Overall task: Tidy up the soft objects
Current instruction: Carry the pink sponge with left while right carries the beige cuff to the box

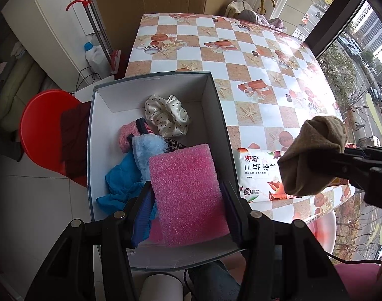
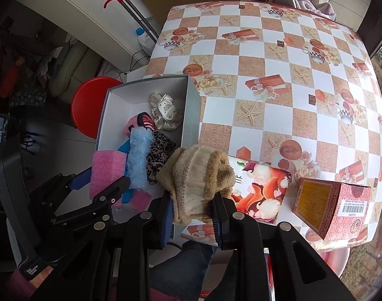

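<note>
The pink foam block hides the grey cardboard box's floor at 6 o'clock. The tan knitted sock covers the floral tissue pack's 9 o'clock edge.

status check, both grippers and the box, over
Left gripper shut on pink foam block, low inside the box. Right gripper shut on tan sock, beside the box. Nothing blocking the box opening.

Table, checkered starfish-print cloth: grey open box, tissue pack, red patterned carton.
</note>
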Motion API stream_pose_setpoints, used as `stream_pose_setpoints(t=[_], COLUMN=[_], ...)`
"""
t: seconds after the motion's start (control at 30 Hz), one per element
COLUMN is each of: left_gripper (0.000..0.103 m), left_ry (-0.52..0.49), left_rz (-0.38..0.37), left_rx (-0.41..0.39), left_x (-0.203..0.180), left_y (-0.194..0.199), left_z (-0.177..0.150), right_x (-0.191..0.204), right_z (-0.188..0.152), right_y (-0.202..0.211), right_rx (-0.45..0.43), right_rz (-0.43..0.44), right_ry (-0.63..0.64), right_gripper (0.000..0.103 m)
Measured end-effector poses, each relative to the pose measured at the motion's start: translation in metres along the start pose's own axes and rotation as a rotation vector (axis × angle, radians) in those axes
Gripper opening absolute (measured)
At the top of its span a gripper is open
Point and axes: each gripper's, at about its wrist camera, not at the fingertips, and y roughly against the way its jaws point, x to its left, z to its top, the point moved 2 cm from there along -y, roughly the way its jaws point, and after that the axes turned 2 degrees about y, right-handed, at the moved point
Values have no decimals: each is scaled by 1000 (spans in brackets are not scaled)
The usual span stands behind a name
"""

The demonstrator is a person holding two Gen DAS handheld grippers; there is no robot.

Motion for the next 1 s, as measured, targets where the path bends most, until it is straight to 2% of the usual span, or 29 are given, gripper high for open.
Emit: stream_pose_setpoints(t=[0.57, 1.0], left_gripper=[57, 57], left_ry=[43, 93], left_rz=[4, 32], left_rx=[0, 4], left_x=[14, 34], left_y=[-2, -7], left_z=[-2, 0], right_x=[12, 40], right_z=[6, 18], right_y=[-6, -15], right_rx=[14, 20], right_rz=[2, 22], right_ry=[36, 121], right_gripper=[28, 28])
